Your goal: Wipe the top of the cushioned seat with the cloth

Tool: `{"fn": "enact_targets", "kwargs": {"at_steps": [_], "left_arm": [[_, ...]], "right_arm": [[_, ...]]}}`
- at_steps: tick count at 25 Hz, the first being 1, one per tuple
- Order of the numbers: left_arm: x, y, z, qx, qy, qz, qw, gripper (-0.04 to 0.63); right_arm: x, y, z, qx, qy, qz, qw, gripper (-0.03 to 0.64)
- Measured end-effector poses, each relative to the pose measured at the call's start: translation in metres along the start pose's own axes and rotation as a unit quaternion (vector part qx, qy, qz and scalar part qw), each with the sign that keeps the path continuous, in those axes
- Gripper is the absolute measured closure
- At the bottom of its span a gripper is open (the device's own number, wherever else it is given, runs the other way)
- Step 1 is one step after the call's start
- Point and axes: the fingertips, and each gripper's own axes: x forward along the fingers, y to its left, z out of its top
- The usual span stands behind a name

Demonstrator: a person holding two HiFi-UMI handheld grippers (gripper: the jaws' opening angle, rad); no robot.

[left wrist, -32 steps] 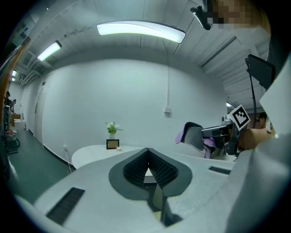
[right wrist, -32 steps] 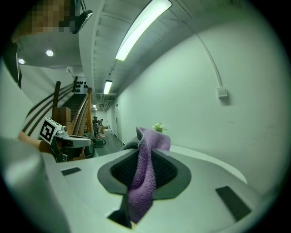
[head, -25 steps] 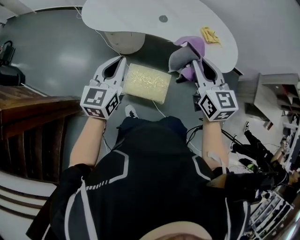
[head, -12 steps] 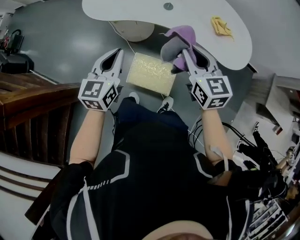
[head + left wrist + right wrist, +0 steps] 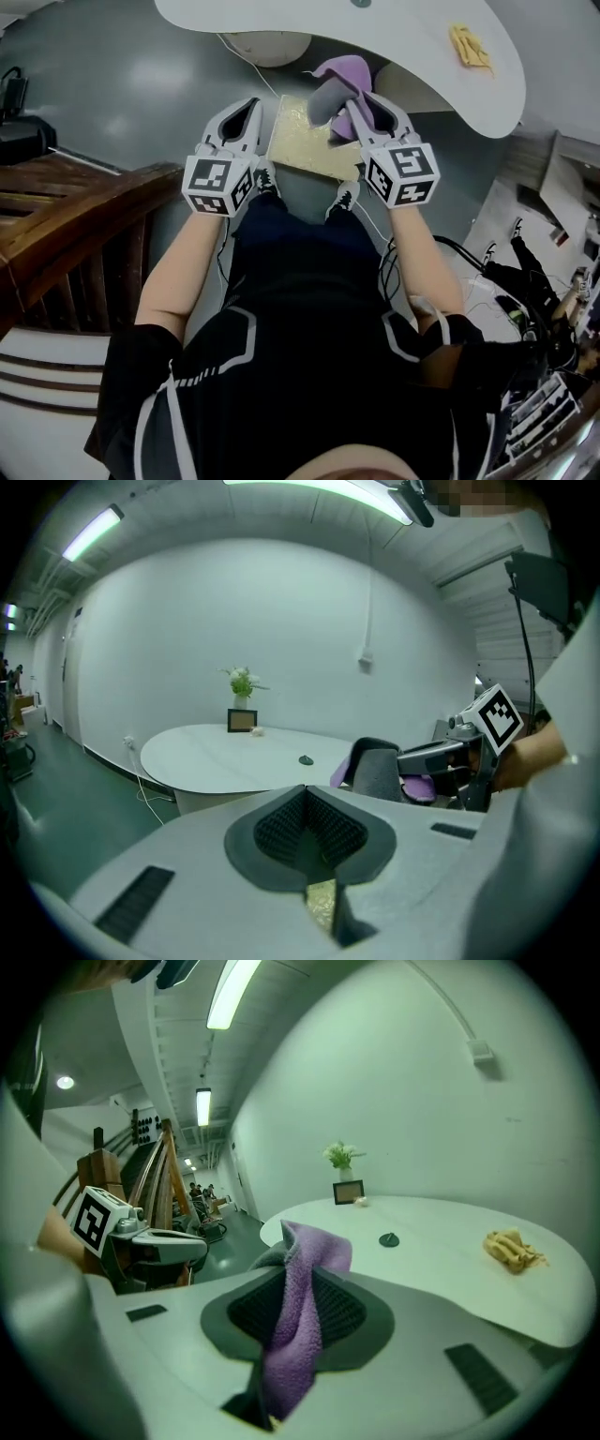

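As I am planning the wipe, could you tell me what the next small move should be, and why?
Probably lower the right gripper until the cloth meets the cushioned seat. The cloth is clamped in that gripper and hangs over the seat's far right corner, apparently not yet pressed onto it.

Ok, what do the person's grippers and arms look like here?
The left gripper and right gripper are pale grey tapering shells with dark ribbed pads. Each carries a white cube printed with black square markers. The forearms are bare, and the sleeves are short and black with white lines.
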Motion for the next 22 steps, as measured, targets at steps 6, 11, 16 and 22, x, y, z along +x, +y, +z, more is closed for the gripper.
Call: {"fn": "enact_targets", "kwargs": {"at_steps": [6,11,16,22], "left_arm": [[0.029,0.035,-0.039,0.014,0.017,-0.01,0.9997,0.592],[0.048,0.061,-0.081,0.016,0.024,0.0,0.9996,0.592],[0.068,0.073,-0.119,0.015,0.039,-0.005,0.9991,0.591],[0.092,0.089,-0.17,0.01,0.066,-0.008,0.9977,0.592]], "right_arm": [[0.065,-0.003,-0.059,0.048,0.036,-0.031,0.998,0.528],[0.106,-0.006,-0.115,0.07,0.091,-0.051,0.992,0.528],[0.139,-0.004,-0.161,0.063,0.133,-0.057,0.988,0.529],[0.183,0.0,-0.221,0.079,0.178,-0.061,0.979,0.529]]}}
